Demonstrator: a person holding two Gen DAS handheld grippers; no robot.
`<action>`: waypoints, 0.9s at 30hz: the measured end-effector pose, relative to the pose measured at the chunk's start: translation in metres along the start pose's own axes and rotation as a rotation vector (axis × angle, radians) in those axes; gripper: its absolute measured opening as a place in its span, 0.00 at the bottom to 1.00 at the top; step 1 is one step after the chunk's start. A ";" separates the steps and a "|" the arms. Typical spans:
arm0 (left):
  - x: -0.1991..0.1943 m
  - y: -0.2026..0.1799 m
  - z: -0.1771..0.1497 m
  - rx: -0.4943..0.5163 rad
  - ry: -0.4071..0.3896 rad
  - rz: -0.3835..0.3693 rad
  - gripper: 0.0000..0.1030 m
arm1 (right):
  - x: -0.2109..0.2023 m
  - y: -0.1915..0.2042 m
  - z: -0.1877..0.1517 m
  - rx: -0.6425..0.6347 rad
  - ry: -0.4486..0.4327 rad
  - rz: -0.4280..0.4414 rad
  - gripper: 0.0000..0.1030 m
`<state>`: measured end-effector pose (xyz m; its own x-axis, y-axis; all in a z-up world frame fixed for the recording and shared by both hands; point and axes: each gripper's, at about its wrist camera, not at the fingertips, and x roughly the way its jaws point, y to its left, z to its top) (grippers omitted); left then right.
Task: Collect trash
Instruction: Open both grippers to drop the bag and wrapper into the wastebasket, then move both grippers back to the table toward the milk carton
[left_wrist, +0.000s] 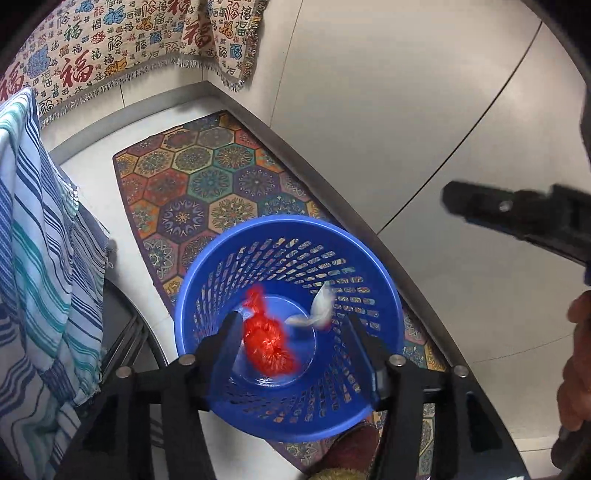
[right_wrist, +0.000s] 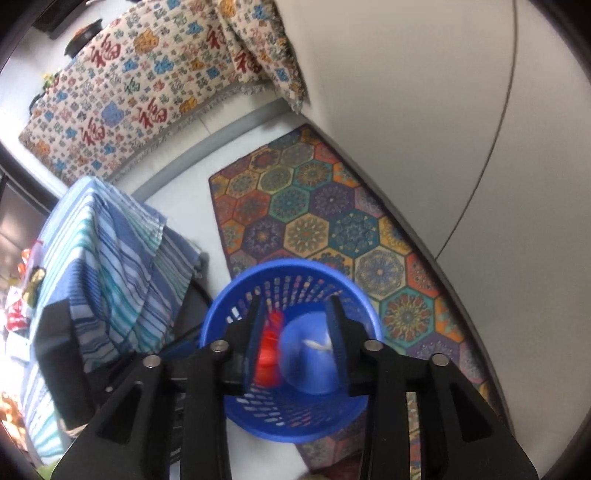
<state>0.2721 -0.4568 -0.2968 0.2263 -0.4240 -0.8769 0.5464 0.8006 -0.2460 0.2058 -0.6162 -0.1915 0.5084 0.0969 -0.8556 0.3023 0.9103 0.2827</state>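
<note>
A blue perforated bin (left_wrist: 288, 328) stands on a patterned rug (left_wrist: 207, 184) beside the wall. Inside it, a red bag (left_wrist: 267, 341) and a white crumpled scrap (left_wrist: 319, 312) appear blurred, near the bottom. Above the rim, the left tongs (left_wrist: 291, 332) and right tongs (right_wrist: 295, 325) both stand parted, gripping nothing.

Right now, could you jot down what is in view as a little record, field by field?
bin: blue perforated wastebasket, upright on the floor
inside bin: red plastic bag bundle and white crumpled tissue, both blurred
under bin: rug with coloured hexagons
beside bin: blue and teal striped cloth
wall side: fringed throw with red characters
left gripper: above the bin, jaws apart, nothing between the pads
right gripper: above the bin, jaws apart, gripping nothing
</note>
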 end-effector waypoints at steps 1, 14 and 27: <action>-0.001 -0.001 0.000 0.000 -0.003 -0.001 0.56 | -0.004 0.000 0.001 0.003 -0.017 -0.005 0.45; -0.126 -0.010 -0.034 -0.006 -0.274 -0.084 0.56 | -0.080 0.044 0.007 -0.132 -0.310 -0.062 0.86; -0.243 0.051 -0.119 -0.007 -0.279 0.058 0.75 | -0.105 0.150 -0.024 -0.251 -0.376 0.062 0.94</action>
<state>0.1495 -0.2626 -0.1457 0.4710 -0.4764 -0.7424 0.5206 0.8295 -0.2021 0.1787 -0.4800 -0.0700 0.7906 0.0439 -0.6108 0.0805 0.9813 0.1747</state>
